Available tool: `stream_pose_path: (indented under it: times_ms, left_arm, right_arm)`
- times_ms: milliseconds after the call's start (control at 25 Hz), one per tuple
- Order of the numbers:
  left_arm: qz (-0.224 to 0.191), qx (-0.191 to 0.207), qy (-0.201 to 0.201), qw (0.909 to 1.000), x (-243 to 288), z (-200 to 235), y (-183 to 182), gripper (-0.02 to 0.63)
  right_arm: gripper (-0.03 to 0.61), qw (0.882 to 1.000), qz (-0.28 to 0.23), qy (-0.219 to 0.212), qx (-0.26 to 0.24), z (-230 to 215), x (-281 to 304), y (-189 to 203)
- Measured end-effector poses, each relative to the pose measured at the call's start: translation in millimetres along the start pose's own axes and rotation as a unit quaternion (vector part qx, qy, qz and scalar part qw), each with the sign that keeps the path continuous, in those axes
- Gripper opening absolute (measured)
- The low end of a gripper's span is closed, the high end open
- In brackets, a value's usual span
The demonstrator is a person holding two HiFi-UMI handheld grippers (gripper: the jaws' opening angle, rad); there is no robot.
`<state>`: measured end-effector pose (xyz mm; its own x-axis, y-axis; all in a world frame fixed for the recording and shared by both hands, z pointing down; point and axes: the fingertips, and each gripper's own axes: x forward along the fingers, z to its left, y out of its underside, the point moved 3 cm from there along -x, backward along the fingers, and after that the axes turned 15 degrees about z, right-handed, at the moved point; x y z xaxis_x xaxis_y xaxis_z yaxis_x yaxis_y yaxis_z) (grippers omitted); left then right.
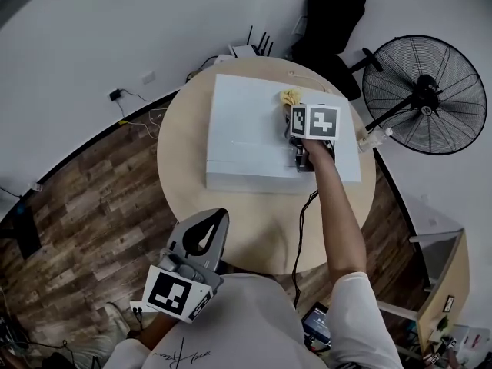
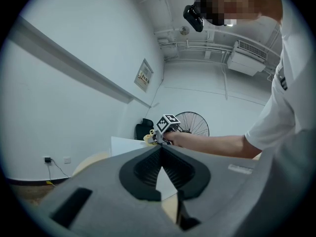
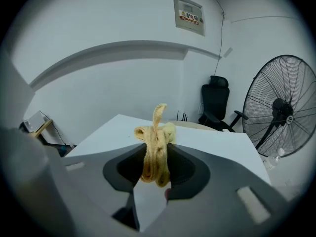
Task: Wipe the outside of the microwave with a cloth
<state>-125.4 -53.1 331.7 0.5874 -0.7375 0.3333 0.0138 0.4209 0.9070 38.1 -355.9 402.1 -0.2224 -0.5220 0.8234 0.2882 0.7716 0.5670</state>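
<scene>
A white microwave stands on the round wooden table. My right gripper reaches over its top at the far right part, shut on a bunched yellow cloth. In the right gripper view the cloth hangs pinched between the jaws above the microwave's white top. My left gripper is held low by the person's chest, short of the table's near edge, jaws shut and holding nothing. From the left gripper view I see the microwave and the right gripper's marker cube beyond it.
A large black standing fan is at the right of the table. A black office chair and a white router sit behind it. A black cable hangs over the table's near edge. Wooden floor lies to the left.
</scene>
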Motion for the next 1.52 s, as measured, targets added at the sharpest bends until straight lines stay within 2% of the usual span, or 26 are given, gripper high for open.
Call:
stream_pose_path:
  times_ms: [840, 960, 1040, 1160, 1400, 1520]
  left_arm:
    - [-0.010, -0.016, -0.053, 0.9984, -29.2, 19.6, 2.7, -0.008]
    - [-0.012, -0.030, -0.062, 0.9976, -34.9, 23.2, 4.1, -0.008]
    - [-0.014, -0.038, -0.069, 0.9968, -38.3, 25.2, 5.3, -0.008]
    - [-0.013, -0.035, -0.072, 0.9967, -40.2, 21.5, 4.9, -0.008]
    - [-0.009, -0.026, -0.062, 0.9977, -37.0, 13.9, 2.7, -0.008]
    - [-0.006, -0.025, -0.050, 0.9984, -29.4, 9.3, 1.2, -0.008]
  right_arm:
    - [0.129, 0.992, -0.003, -0.103, -0.066, 146.0, 19.1, -25.0]
    - [0.129, 0.990, -0.002, -0.120, -0.071, 160.6, 18.7, -26.1]
    - [0.129, 0.988, -0.001, -0.138, -0.072, 170.4, 17.8, -25.7]
    - [0.129, 0.980, 0.002, -0.191, -0.059, 187.7, 14.4, -23.9]
    - [0.129, 0.967, -0.014, -0.254, -0.026, 179.9, -10.8, -27.3]
    - [0.129, 0.968, -0.030, -0.247, -0.013, 153.8, -27.3, -25.9]
